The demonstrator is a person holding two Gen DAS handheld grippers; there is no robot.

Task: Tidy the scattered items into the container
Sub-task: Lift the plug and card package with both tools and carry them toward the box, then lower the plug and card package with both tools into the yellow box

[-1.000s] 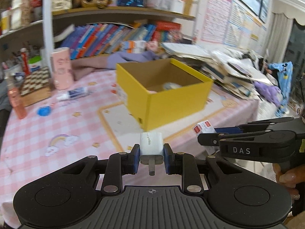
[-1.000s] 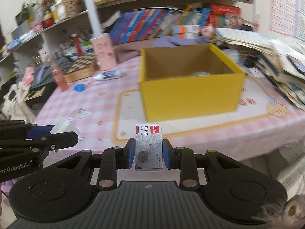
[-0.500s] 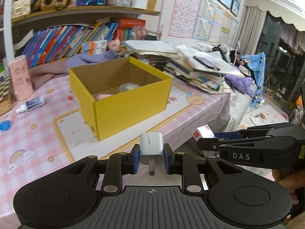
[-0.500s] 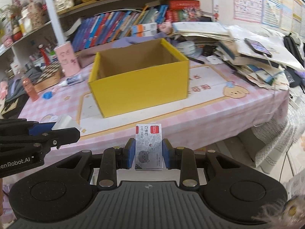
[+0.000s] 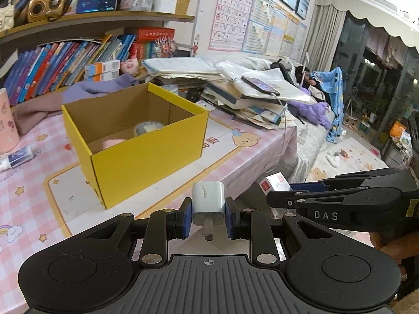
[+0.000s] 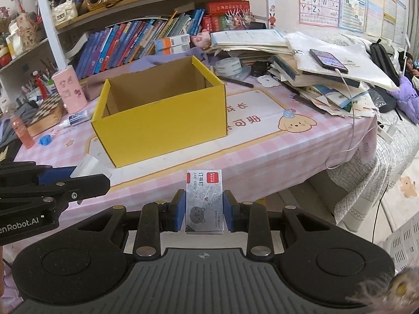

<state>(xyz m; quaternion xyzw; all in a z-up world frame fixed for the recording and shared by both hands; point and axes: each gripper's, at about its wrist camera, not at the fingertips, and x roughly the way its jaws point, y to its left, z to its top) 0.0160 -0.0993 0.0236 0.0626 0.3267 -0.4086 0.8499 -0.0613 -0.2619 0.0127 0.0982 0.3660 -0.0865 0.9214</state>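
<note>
1. The left gripper (image 5: 208, 216) is clenched on a white charger (image 5: 208, 200), its blue pads pressing both sides and the metal prong pointing back toward the camera.
2. The right gripper (image 6: 204, 210) is clenched on a small staple box (image 6: 204, 201), silver-grey with a red label and a cat face, held upright between the blue pads.
3. Both grippers sit off the near edge of the table (image 6: 262, 141), side by side; each shows in the other's view, the right one at the right of the left view, the left one at the left of the right view.
4. The yellow box (image 6: 162, 128) stands open on the pink checked cloth, farther in than both grippers, a little left of centre.
5. Inside the yellow box, in the left view, lie a round pale item (image 5: 148, 128) and a pink item (image 5: 114, 144); what they are I cannot tell.
6. Left of the yellow box on the table: a small tube (image 6: 76, 119), a blue piece (image 6: 45, 140), a pink cup (image 6: 69, 90) and a chessboard (image 6: 48, 112).
7. To the right, a stack of books and papers (image 6: 314, 78) has a phone (image 6: 328, 61) on top with a white cable running off the table edge.
8. A bookshelf (image 6: 146, 39) runs along the far side.
</note>
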